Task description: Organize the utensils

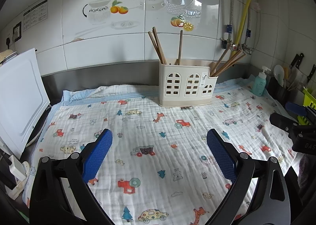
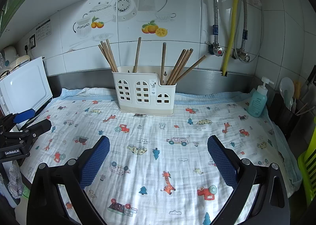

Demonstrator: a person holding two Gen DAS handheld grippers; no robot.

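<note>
A cream utensil holder (image 1: 187,84) with window cut-outs stands at the back of the patterned cloth (image 1: 150,138); it also shows in the right wrist view (image 2: 144,94). Several brown chopsticks (image 1: 158,47) stand in its left, middle and right compartments (image 2: 177,67). My left gripper (image 1: 159,142) is open and empty above the cloth, well in front of the holder. My right gripper (image 2: 158,148) is open and empty too, also short of the holder. Each gripper shows at the edge of the other's view: the right one (image 1: 296,118), the left one (image 2: 23,124).
A white board (image 1: 19,94) leans at the left. A teal pump bottle (image 2: 257,100) stands at the right, beside a dark bin with spoons and knives (image 2: 286,96). A green rack (image 2: 308,165) sits at the far right. Pipes and valves run down the tiled wall (image 2: 217,51).
</note>
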